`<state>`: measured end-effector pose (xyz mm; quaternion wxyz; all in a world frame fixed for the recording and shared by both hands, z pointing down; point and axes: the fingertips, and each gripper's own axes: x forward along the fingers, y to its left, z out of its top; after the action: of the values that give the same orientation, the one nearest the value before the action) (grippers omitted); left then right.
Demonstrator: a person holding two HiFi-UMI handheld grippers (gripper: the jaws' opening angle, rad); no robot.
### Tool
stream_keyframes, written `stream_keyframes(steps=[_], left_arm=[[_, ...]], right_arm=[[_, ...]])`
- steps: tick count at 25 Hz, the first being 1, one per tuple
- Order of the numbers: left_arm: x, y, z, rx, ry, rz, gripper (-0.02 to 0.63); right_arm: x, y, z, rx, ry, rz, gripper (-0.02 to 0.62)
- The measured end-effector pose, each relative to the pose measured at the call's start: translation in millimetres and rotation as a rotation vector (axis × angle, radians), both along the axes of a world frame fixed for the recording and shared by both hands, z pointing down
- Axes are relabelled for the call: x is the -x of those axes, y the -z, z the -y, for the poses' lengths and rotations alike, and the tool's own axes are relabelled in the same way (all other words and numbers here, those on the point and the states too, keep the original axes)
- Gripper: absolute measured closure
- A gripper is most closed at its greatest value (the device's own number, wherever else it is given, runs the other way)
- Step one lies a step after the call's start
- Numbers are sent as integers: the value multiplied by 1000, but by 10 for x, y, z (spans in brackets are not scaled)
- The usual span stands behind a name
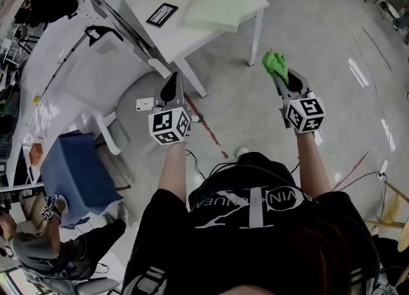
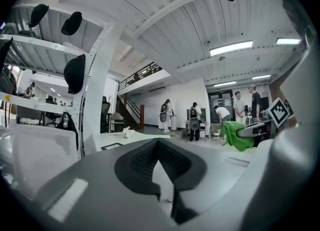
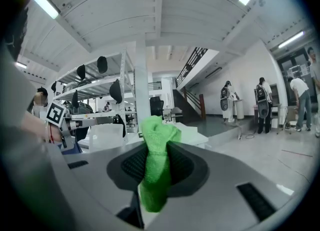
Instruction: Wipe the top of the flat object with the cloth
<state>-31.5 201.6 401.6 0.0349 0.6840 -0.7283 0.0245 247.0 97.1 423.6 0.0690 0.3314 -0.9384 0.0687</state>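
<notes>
Green cloth pinched in right gripper jaws, left gripper closed

Fuzzy matt cloth (terry-like weave); glossy smooth floor.

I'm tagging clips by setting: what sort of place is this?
Probably an open-plan lab or workshop: white metal shelving rack, dark staircase to an upper level, small white table on a glossy grey floor.
</notes>
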Motion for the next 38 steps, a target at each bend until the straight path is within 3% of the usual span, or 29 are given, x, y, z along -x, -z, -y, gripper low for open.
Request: stream_keyframes(steps=[11, 20, 29, 38], left_arm=[[41, -116, 381, 27, -17, -26, 595], [665, -199, 826, 5, 30, -47, 595], [1159, -335, 1772, 21, -17, -72, 595], [1454, -587, 2398, 81, -62, -98, 595]], right_arm=[[167, -48, 268, 19, 29, -13, 514], [508, -192, 676, 22, 22, -36, 514], [1115, -192, 1414, 30, 29, -58, 514], [1666, -353, 1877, 72, 51, -94, 514]])
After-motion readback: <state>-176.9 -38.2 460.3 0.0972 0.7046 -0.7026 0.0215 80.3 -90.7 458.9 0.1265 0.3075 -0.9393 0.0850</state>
